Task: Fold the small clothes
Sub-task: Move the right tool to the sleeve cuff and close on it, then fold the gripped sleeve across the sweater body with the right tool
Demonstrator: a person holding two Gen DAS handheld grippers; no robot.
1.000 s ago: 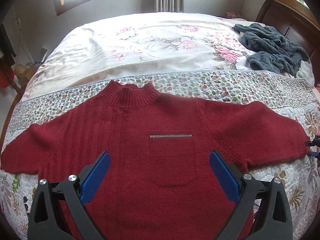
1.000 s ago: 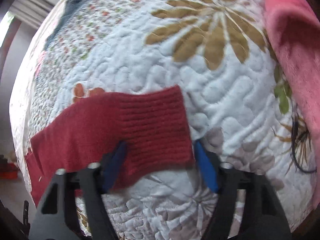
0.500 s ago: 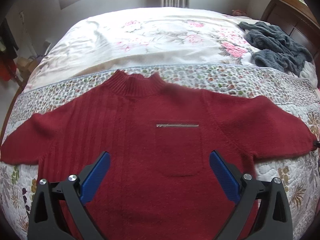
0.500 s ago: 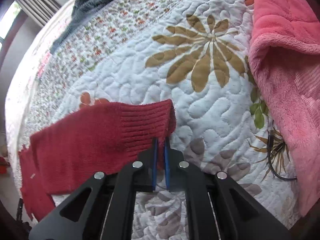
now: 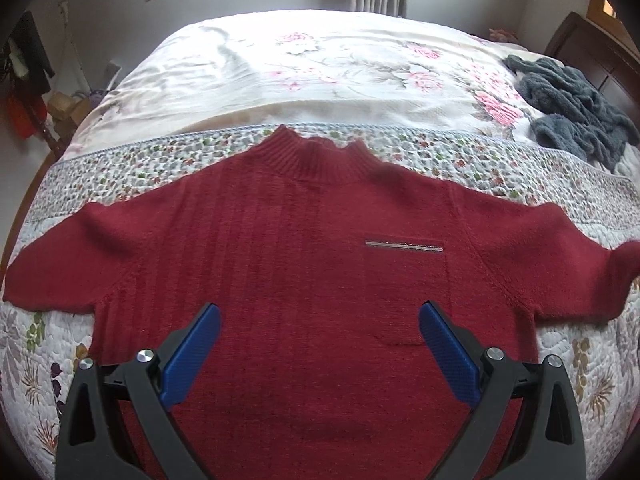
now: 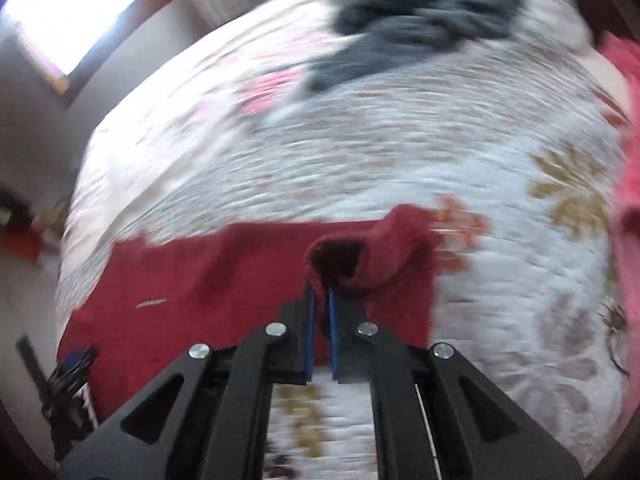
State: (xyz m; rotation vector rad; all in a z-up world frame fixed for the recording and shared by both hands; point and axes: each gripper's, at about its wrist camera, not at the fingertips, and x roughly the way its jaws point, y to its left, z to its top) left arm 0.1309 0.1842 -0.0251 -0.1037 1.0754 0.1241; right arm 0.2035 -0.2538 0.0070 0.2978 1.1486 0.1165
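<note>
We see a dark red knitted sweater (image 5: 304,264) lying flat on the quilted floral bedspread (image 5: 120,168), near the bed's front edge. Its ribbed stand-up collar (image 5: 316,160) points toward the far edge, so the body's long axis runs front to back, while the sleeves stretch sideways toward the left and right edges. Vertical ribbing marks one half of the chest; a patch pocket with a thin metallic strip (image 5: 404,245) sits on the other.

Our left gripper (image 5: 320,340) hovers over the lower body of the sweater, its blue textured pads spread wide and holding nothing.

Our right gripper (image 6: 320,300) has its pads pressed together, pinching the ribbed cuff of the sweater's sleeve (image 6: 384,252); the cuff is lifted and curled into a loop above the sleeve. This view is blurred.

A fluffy grey garment (image 5: 568,104) lies crumpled near the far right corner, and a pink fleecy blanket (image 6: 628,152) lines the right edge
</note>
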